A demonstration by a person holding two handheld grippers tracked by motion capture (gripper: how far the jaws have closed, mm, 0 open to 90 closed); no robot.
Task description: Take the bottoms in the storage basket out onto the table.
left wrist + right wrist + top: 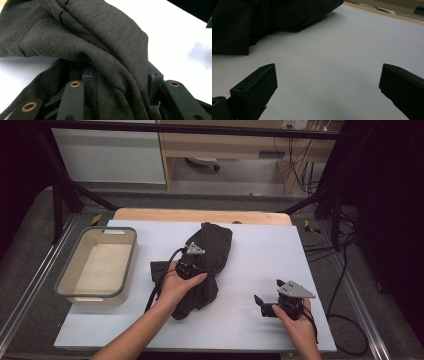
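Clearly the dark garment (205, 265) is the thing to be handled: a soft, matte knit of charcoal-brown cloth, lying rumpled in a long heap on the white sheet that covers the table (260, 320), about mid-table, with a tail of fabric trailing toward the beige bin (80, 292) at the left. My left tool (117, 82) sits in the middle of that heap, its jaws set either side of a thick fold and closed on it, the cloth bunching up between them and spilling over both. I judge the fabric light and limp; it will sag and stretch instead of holding any shape, and one pinch lifts only a fold while the remainder drags. Its fine ribbed weave looks grippy, not slick, so slipping seems unlikely if I take several layers at once. A seam or edge would give the firmest hold, though I cannot tell which part I have. My right tool (325, 82) hangs low over bare table near the right front edge, jaws wide apart, with nothing between them, well apart from the garment.
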